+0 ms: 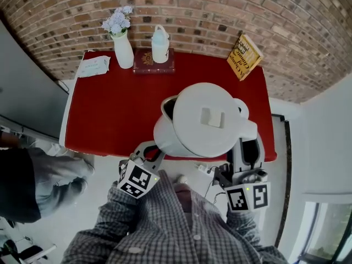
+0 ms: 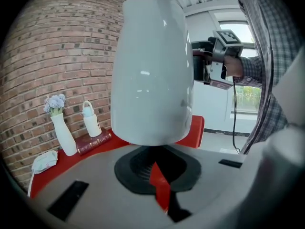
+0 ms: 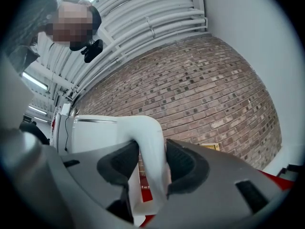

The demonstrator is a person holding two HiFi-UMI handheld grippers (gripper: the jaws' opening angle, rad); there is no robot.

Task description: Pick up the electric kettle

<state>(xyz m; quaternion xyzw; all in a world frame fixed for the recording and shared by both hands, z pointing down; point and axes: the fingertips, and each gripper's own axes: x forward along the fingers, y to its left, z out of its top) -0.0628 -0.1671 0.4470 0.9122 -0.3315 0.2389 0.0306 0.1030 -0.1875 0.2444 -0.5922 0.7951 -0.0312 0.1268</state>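
Note:
The white electric kettle (image 1: 203, 120) hangs in the air above the front edge of the red table (image 1: 110, 114), lid up. My right gripper (image 1: 247, 147) is shut on its white handle (image 3: 150, 147), which fills the gap between the two black pads. My left gripper (image 1: 151, 150) sits under the kettle's lower left side. In the left gripper view the kettle body (image 2: 150, 70) stands right on top of my left gripper (image 2: 157, 168), whose black pads meet with only a red sliver between them. The right gripper (image 2: 212, 61) shows behind the kettle there.
At the back of the table stand a white vase with flowers (image 1: 122, 43), a small white jug-like thing (image 1: 160, 45) on a dark red book (image 1: 154, 64), and a tissue pack (image 1: 93, 66). A yellow book (image 1: 245, 56) leans on the brick wall. Another person (image 1: 33, 180) is at the left.

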